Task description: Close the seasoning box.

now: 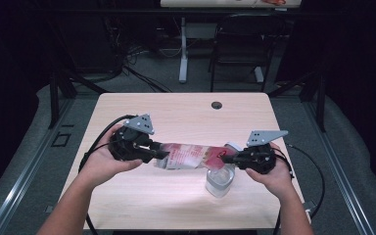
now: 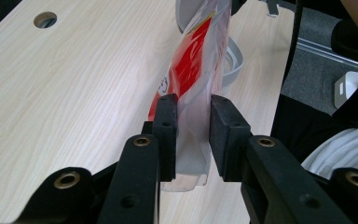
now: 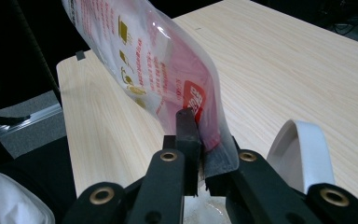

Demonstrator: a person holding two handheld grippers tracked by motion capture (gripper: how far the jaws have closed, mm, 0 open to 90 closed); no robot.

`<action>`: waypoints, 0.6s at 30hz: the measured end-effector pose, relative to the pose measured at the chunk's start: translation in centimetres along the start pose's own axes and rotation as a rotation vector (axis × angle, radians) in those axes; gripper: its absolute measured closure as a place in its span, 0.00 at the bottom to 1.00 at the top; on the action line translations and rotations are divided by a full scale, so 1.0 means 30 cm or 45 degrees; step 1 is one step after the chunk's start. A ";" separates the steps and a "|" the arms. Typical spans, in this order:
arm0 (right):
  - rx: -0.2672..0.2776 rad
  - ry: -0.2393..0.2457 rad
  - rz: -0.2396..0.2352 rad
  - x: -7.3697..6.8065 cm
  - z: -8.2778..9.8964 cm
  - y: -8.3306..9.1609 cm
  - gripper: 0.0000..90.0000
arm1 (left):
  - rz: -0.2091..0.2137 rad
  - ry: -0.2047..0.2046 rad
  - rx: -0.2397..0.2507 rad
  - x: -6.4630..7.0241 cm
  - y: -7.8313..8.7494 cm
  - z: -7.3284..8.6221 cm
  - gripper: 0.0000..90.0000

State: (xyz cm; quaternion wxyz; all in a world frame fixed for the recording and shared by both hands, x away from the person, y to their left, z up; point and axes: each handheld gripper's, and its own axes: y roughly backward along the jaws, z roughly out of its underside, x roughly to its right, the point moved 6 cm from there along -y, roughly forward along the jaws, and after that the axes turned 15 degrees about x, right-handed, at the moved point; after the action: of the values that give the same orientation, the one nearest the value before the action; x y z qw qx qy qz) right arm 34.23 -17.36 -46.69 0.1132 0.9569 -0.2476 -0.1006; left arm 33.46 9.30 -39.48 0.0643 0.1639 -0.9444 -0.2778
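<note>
Between grippers, crinkly plastic pouch (image 1: 191,155)

Support: light wood-grain table (image 1: 176,191) | Far edge: round cable hole (image 1: 217,105) noted near its middle | Near right corner: clear container (image 1: 220,182) seen standing on the top | White lid (image 3: 303,154) seen just beside the container.

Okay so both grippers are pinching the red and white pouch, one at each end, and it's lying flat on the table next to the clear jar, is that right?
Not quite: the pouch is held up off the table, stretched between the left gripper and right gripper, as the high view shows. Its right end hangs over the clear jar.
</note>
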 end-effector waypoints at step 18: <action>-0.006 0.004 0.014 0.005 0.002 0.003 0.97 | -0.004 -0.011 -0.006 0.000 -0.005 -0.016 0.82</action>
State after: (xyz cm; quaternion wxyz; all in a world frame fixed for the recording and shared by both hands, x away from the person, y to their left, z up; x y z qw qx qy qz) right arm 34.30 -17.51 -46.75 0.1163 0.9555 -0.2524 -0.0989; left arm 33.59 8.93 -39.15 0.0601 0.1640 -0.9437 -0.2809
